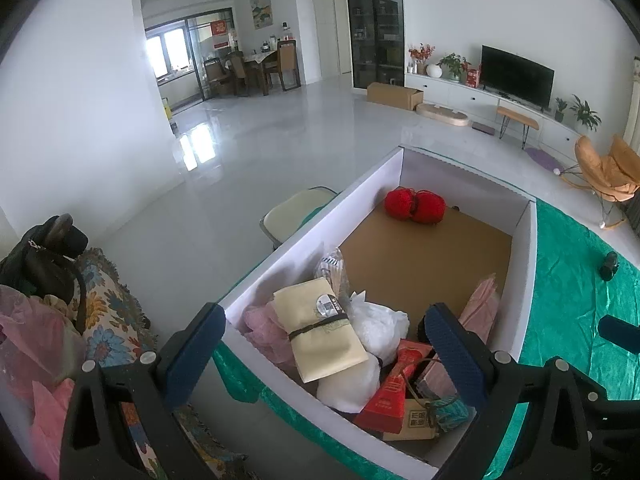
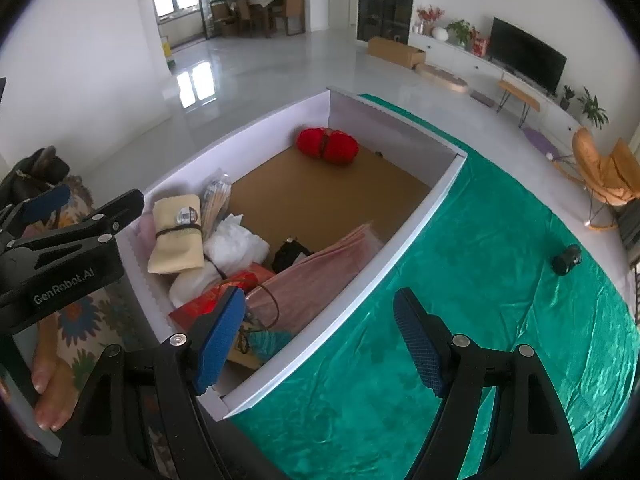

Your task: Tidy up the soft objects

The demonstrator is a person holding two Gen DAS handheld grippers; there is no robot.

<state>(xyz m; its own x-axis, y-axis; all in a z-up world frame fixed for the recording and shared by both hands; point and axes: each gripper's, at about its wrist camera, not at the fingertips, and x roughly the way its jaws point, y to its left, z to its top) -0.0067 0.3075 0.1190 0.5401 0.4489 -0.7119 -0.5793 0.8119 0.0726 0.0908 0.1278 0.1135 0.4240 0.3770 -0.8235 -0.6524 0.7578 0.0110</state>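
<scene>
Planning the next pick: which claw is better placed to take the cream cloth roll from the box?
Probably left: the left claw hangs open around the cream roll; the right claw straddles the box wall.

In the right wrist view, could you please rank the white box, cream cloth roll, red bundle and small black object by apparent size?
1. white box
2. cream cloth roll, though it lies nearer the camera
3. red bundle
4. small black object

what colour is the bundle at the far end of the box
Red bundle, tied round its middle; clearest in the right wrist view.
</scene>
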